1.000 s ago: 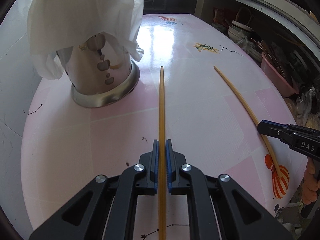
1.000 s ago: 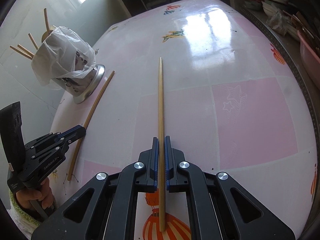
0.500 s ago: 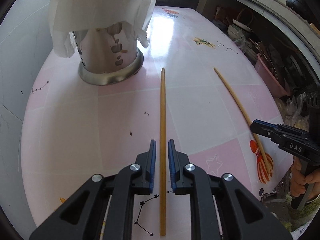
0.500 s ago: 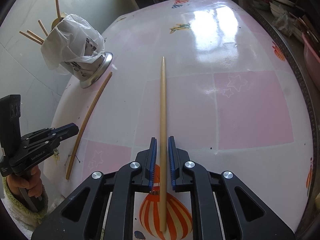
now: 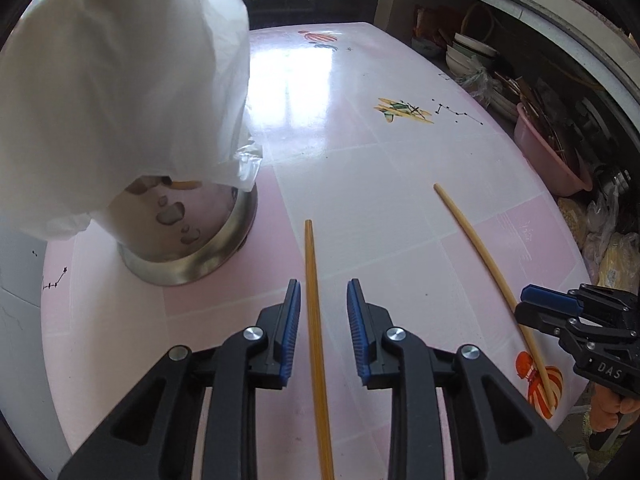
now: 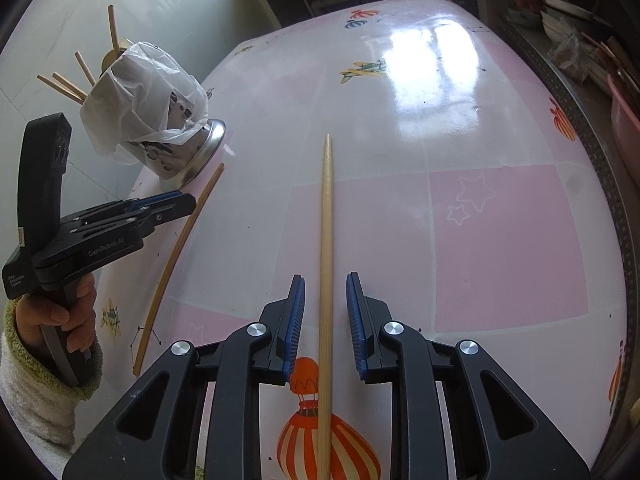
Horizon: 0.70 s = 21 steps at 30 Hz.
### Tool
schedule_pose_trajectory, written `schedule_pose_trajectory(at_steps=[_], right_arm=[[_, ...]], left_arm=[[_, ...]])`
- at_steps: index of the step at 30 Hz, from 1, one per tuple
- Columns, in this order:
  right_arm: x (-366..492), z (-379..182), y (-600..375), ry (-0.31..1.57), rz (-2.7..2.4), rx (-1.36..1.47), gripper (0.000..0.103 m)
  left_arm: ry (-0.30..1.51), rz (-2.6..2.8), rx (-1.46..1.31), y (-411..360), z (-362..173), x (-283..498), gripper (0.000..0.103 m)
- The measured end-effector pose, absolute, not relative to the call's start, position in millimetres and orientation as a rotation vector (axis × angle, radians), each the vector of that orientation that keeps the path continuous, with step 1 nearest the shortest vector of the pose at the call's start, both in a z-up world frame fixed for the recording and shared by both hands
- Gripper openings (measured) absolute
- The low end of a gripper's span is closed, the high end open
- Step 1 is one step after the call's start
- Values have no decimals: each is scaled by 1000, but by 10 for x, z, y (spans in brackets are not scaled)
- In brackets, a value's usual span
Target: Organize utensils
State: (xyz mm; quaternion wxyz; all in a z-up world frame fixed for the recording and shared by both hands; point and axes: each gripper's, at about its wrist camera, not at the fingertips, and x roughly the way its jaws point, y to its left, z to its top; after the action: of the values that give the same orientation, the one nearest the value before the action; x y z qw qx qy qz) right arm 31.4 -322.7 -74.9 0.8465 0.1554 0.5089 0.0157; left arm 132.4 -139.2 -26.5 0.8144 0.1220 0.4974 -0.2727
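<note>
Two chopsticks lie on the pink table. In the left wrist view the darker chopstick rests between the opening jaws of my left gripper, and the blue pads stand clear of it. The paler chopstick lies the same way between the opening jaws of my right gripper, untouched. A steel utensil holder draped in a white plastic bag stands close ahead on the left. Several chopsticks stick out of the holder. Each view shows the other gripper beside its own chopstick.
A pink basin, stacked bowls and clutter fill the shelf beyond the table's right edge. A white tiled wall runs behind the holder. A hand in a fleecy sleeve grips the left gripper's handle. The table is glossy.
Both grippers went from shut on their chopsticks to open, and both sticks now lie loose on the table. The left gripper moved closer to the holder.
</note>
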Motion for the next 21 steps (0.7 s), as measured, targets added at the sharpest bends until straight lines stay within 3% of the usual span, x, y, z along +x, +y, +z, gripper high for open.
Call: schedule_pose_trajectory(at_steps=[10,15,21], right_arm=[[406,-711,-3232,1067,40,315,22],[511,-626,-3218,1056,41,292,22],[680,-498,-3177,1038,42,236,22]], left_arm=[[1009,-533,333,-1544,-376,1431,22],[969,-525,359,-1570,-388,1410,7],[967,-540,291,-1461,-364,1452,5]])
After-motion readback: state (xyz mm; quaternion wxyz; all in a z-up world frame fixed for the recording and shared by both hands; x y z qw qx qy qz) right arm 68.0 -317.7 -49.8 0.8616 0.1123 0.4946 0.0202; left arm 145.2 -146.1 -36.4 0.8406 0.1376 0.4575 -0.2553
